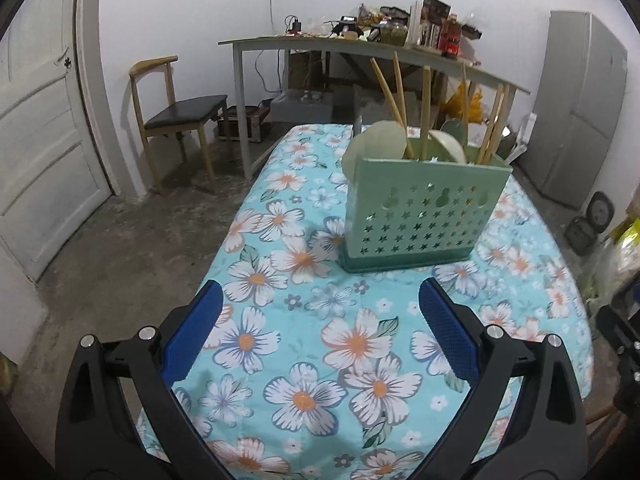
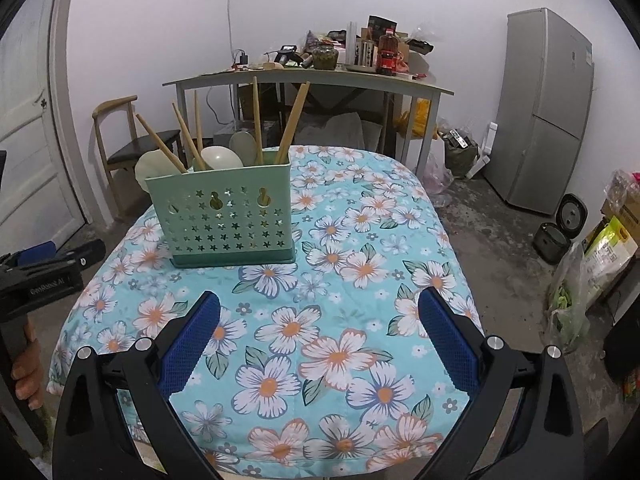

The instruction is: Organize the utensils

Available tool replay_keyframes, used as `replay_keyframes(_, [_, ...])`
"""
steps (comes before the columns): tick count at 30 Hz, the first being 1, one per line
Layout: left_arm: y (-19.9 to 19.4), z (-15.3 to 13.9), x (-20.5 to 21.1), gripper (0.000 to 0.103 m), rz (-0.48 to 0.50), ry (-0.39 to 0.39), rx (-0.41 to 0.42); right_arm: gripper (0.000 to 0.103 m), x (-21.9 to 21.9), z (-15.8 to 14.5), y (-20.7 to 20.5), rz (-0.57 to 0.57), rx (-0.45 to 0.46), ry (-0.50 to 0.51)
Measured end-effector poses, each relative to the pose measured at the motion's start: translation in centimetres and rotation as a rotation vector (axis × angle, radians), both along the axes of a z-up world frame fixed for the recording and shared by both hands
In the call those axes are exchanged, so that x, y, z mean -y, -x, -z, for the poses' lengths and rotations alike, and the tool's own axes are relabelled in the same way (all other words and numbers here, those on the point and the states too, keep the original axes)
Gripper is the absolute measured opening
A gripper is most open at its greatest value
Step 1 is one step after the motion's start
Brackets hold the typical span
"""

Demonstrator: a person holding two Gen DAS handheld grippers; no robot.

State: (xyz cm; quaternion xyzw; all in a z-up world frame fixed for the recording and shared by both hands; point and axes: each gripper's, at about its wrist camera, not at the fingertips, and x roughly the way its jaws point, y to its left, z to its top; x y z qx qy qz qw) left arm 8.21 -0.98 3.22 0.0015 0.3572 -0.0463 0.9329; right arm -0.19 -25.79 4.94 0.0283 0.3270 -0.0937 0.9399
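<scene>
A green perforated utensil holder stands upright on the flowered tablecloth. Several wooden chopsticks and pale green spoons stick out of its top. My left gripper hovers open over the cloth, short of the holder, nothing between its blue pads. My right gripper is open too, with the holder ahead and to its left. The left gripper's black body shows at the left edge of the right wrist view, held by a hand.
Behind the table stand a cluttered grey desk, a wooden chair, a white door and a grey fridge. Bags and a rice cooker sit on the concrete floor at right.
</scene>
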Motion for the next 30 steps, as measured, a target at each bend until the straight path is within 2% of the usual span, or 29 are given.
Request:
replay_keyframes(10, [-0.1,0.0,0.8,0.095,0.006,-0.022,-0.009,0.097,0.9,0.4,-0.2,0.029,-0.027,-0.028])
replay_keyframes(21, [-0.3,-1.6,1.6,0.095,-0.012,-0.045,0.073,0.097,1.4,0.6,-0.7,0.021,-0.022,-0.047])
replay_keyframes(30, [-0.3,-1.4,1.5,0.095,-0.023,-0.045,0.062,0.097,1.6,0.9,-1.1,0.022,-0.034,-0.058])
